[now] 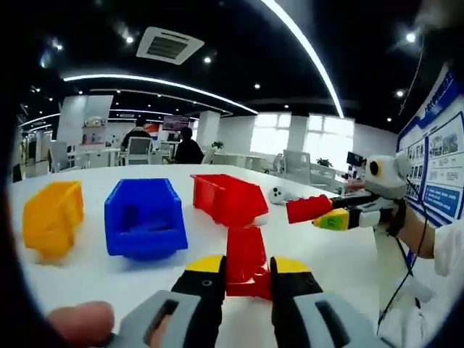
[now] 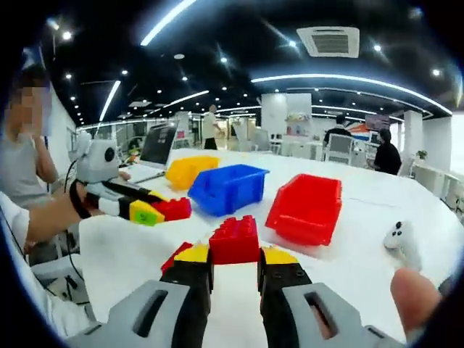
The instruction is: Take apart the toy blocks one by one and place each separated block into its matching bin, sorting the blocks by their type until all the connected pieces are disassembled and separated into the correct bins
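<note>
In the left gripper view, the left gripper [image 1: 247,279] is clamped on a red block [image 1: 246,261] between its yellow-tipped jaws. Beyond it on the white table [image 1: 326,254] stand the yellow bin [image 1: 52,217], blue bin [image 1: 143,216] and red bin [image 1: 228,198]. In the right gripper view, the right gripper [image 2: 235,272] grips a second red block [image 2: 234,239] above the table, with a small white toy [image 2: 400,239] off to the right.
</note>
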A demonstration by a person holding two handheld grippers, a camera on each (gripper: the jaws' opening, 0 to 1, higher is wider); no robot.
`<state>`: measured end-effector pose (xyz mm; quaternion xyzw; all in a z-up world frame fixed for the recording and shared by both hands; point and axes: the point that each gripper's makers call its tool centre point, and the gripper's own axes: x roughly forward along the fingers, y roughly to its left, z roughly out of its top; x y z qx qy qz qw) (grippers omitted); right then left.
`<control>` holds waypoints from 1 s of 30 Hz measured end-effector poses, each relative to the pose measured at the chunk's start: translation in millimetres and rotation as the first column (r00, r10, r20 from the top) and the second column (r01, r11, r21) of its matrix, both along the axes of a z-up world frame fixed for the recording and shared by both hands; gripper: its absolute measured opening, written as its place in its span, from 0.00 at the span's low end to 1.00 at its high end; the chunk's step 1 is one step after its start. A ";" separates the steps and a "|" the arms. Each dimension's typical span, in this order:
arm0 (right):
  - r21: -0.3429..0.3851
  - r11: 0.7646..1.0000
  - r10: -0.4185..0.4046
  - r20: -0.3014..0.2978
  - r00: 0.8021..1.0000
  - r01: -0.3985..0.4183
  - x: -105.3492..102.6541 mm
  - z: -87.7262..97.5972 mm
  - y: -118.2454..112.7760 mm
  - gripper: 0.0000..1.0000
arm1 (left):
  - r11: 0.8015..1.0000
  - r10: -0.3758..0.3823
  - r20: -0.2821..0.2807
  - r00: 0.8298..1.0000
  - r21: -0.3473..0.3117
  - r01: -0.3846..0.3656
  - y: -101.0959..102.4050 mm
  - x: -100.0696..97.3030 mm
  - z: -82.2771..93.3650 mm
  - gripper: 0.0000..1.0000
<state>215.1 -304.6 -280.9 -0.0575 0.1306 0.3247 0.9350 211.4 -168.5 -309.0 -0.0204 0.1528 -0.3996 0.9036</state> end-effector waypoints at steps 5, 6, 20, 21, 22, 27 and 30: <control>-0.017 0.999 -0.050 0.023 0.998 0.050 30.6 10.6 -12.5 0.25 | 1.000 0.006 -0.014 1.000 -0.001 -0.006 5.1 -6.7 -7.0 0.25; -0.019 0.998 -0.064 0.029 0.998 0.064 38.1 12.9 -15.3 0.25 | 1.000 0.004 -0.017 1.000 -0.002 -0.004 5.4 -7.2 -7.4 0.25; -0.071 0.985 -0.157 0.031 0.987 0.159 139.0 12.1 -24.4 0.25 | 0.999 -0.034 0.020 0.999 0.035 0.033 -2.3 -18.9 -0.8 0.25; -0.070 0.984 -0.162 0.030 0.986 0.164 142.8 10.7 -24.1 0.25 | 0.999 -0.034 0.021 0.999 0.038 0.034 -1.9 -19.0 -0.8 0.25; -0.078 0.983 -0.164 0.032 0.986 0.166 146.7 8.7 -23.7 0.25 | 0.999 -0.035 0.022 0.999 0.038 0.035 -2.0 -20.1 -0.7 0.25; -0.098 0.981 -0.162 0.060 0.985 0.167 156.5 1.3 -23.8 0.27 | 0.999 -0.026 0.023 0.999 0.031 0.026 1.7 -18.4 1.1 0.25; -0.069 0.989 -0.120 0.109 0.987 0.128 154.6 6.7 -18.2 0.59 | 0.999 -0.023 0.025 0.999 0.034 0.022 3.4 -18.1 0.2 0.25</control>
